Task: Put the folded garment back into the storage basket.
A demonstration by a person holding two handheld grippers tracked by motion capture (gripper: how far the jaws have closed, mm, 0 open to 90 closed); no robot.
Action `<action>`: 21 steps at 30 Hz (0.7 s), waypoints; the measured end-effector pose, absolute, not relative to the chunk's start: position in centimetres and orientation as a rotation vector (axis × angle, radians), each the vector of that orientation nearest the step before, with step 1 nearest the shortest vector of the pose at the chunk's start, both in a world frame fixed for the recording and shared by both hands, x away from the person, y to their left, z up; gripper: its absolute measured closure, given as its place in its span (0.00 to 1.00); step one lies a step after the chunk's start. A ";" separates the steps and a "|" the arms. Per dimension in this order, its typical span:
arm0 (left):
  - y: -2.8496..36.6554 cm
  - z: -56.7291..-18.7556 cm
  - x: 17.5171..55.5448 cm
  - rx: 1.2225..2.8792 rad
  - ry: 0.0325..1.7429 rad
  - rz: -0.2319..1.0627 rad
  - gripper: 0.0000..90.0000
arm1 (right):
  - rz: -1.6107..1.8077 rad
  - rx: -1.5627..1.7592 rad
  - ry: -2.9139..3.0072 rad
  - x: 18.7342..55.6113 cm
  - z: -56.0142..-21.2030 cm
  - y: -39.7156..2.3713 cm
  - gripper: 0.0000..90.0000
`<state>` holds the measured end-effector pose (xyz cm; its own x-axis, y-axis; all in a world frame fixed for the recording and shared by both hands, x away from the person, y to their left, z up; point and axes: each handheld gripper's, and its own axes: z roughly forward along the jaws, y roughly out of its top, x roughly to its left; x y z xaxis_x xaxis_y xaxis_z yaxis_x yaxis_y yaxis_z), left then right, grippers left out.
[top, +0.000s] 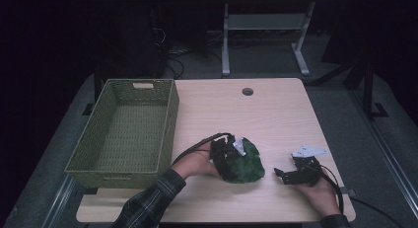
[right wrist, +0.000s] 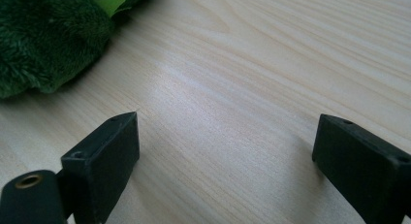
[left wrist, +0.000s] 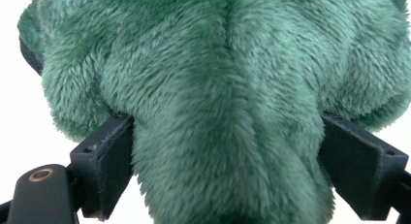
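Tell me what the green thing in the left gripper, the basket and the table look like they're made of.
Green toy: soft plush fabric, likely synthetic; long matte fuzzy pile that bulges between the jaws. Basket: woven olive-green fibre, possibly wicker or paper cord; a regular weave shows on its walls. Table: pale wood-look top, perhaps laminate; straight grain with a faint sheen.
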<state>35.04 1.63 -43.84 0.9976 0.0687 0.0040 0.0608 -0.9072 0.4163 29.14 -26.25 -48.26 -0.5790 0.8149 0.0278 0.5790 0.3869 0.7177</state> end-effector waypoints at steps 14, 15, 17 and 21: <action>1.2 -45.0 34.9 2.747 0.114 0.008 0.13 | 1.003 1.217 2.319 29.1 -48.3 -26.3 0.11; 1.2 -45.0 35.0 2.747 0.116 0.002 0.14 | 1.003 1.217 2.319 29.1 -48.3 -26.3 0.11; 1.2 -45.0 35.0 2.744 0.118 -0.003 0.15 | 1.002 1.216 2.319 29.1 -48.3 -26.3 0.11; 1.2 -44.7 35.2 2.762 0.122 -0.004 0.22 | 1.002 1.217 2.318 29.1 -48.3 -26.3 0.11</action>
<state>35.18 1.19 -44.74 0.9963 0.0845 -0.0187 0.0854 -0.9259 0.3679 29.14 -26.26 -48.27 -0.5773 0.8161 0.0273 0.5790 0.3856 0.7184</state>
